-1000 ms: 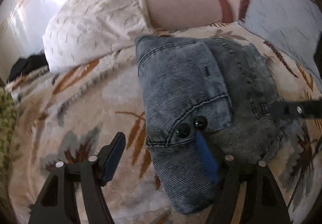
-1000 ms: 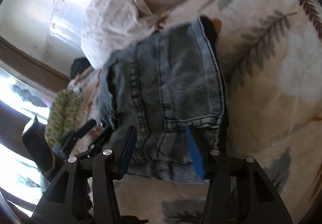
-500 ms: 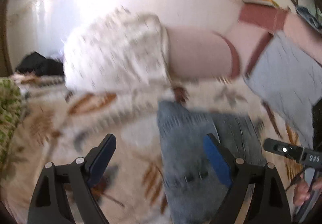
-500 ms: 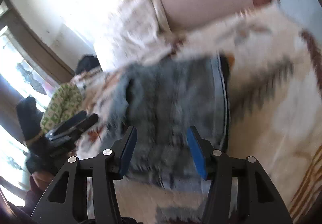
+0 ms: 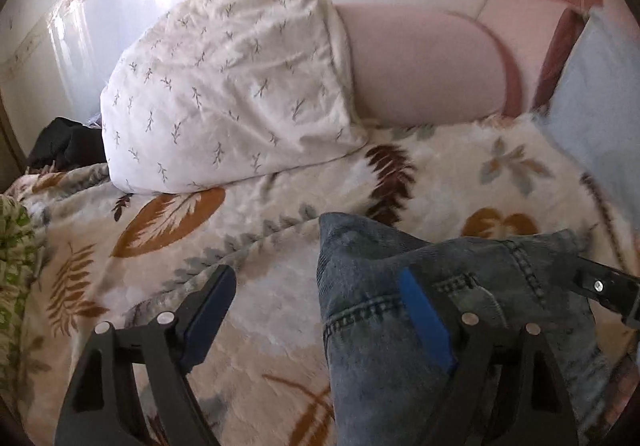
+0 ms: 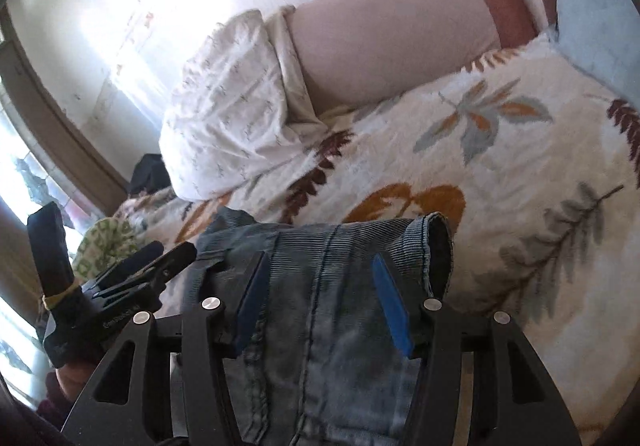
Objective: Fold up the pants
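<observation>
The folded pants (image 5: pixel 384 310), blue-grey denim, lie on the leaf-patterned blanket (image 5: pixel 248 230) of the bed, directly ahead of both tools. The left tool (image 5: pixel 316 310) stands wide, its right finger over the denim, its left over bare blanket. The right tool (image 6: pixel 320 298) is spread over the bundle, holding nothing. Beyond the pants a white pillow (image 5: pixel 224 85) leans beside a pink bolster (image 5: pixel 424 65).

Compared with a second ago, both cameras now sit lower and closer to the folded jeans (image 5: pixel 380 286), which fill the bottom of each view. The white pillow (image 5: pixel 224 85) looks larger. The left gripper (image 5: pixel 320 310) and right gripper (image 6: pixel 324 298) have pulled back, jaws apart.
</observation>
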Demonstrator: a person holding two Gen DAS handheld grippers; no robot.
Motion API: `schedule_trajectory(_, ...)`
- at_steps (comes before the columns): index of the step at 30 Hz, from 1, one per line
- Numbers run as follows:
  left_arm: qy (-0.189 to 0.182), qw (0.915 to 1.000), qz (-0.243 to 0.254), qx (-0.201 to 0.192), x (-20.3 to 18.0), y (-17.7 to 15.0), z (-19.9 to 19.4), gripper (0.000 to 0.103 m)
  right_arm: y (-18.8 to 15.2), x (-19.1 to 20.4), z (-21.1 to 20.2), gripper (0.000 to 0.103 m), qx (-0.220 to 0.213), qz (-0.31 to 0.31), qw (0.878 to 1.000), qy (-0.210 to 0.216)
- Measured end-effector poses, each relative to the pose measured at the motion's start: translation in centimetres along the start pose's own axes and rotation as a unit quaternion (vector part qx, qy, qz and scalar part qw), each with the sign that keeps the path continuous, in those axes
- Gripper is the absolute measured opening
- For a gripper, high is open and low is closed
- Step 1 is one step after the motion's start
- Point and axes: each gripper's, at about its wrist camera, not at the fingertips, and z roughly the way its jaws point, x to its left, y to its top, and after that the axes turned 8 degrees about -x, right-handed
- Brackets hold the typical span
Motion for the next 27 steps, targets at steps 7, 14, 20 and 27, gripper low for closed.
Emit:
schedule_trajectory(7,0.045,0.9972,0.032,0.051,-1.1,-1.5,3.9,0.086,-0.6,-1.6,2.7,0.055,0.043,0.022,0.999,-0.018)
schedule_trajectory(14,0.091,0.9927,0.057,0.054,-2.3,-2.6,5.1,0.087,-1.1,-1.1,4.2,0.058,0.072,-0.003,0.996,-0.053)
schedule_trajectory(20,0.084,0.9957,0.029,0.025,-1.0,-2.0,1.6,0.086,-1.4,0.3,3.3,0.062,0.047,-0.025,0.996,-0.077)
schedule_trajectory(27,0.063,0.9973,-0.005,-0.038,0.5,-2.1,-7.9,0.087,-0.4,3.7,-2.1,0.069,-0.010,-0.031,0.997,-0.072)
